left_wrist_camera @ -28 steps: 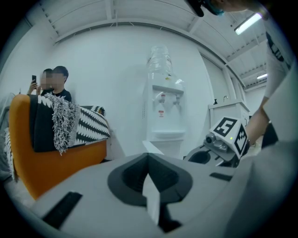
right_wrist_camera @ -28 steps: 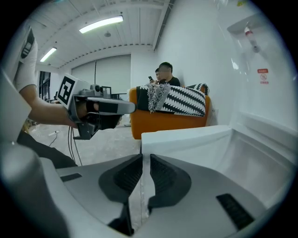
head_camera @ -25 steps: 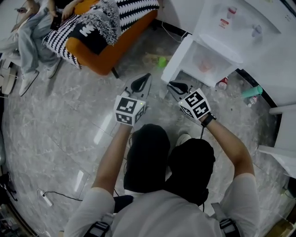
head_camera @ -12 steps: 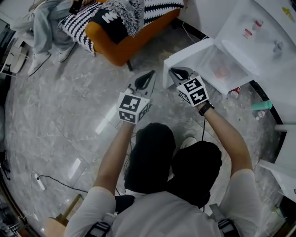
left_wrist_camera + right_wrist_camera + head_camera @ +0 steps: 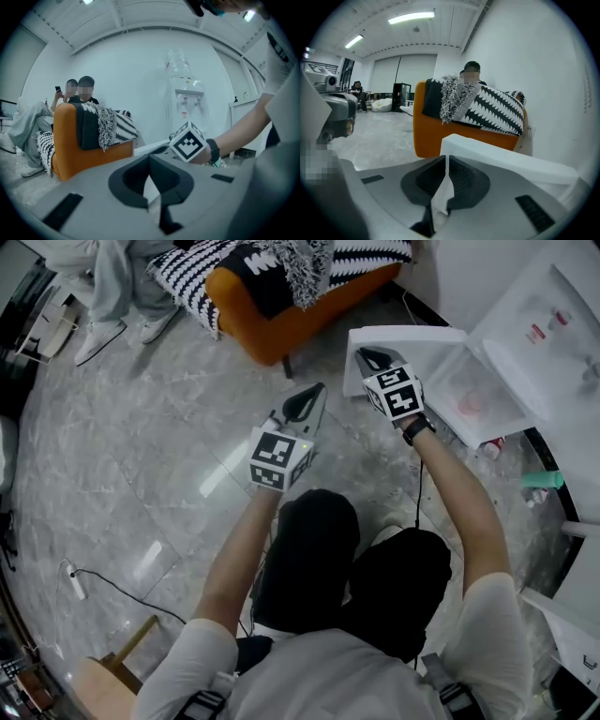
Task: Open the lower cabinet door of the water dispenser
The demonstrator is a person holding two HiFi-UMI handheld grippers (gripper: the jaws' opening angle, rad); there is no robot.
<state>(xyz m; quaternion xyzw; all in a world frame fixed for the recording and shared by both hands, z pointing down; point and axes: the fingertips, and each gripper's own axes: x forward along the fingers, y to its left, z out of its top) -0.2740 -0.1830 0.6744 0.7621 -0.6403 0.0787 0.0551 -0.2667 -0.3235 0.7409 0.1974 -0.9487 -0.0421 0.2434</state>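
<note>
Lower cabinet door (image 5: 422, 336) of the water dispenser (image 5: 553, 306) is already standing well open. It's swung out to the left w/ its free edge pointing toward the orange sofa (image 5: 281, 329). The compartment (image 5: 469, 395) behind it is showing, something pinkish inside, can't tell what.

The right gripper (image 5: 367, 356) is sitting right at that door, tips at its near face by the free edge, touching as far as I can tell. It's prob. placed there to shove the slab round rather than pinch it, since the door looks too thick for a grip. Its jaws have just been closing and are all but together, only a thin slit showing. Nothing is sitting between them; the white door is lying just past the tips.

The left gripper (image 5: 312, 395) is hanging over the floor (image 5: 141, 446), nearer the person's knees and apart from the door, pointing roughly the same way. Looks like it's just keeping clear, no job for it here. Its jaws are closed too, empty. Task is looking nearly done, imo.
</note>
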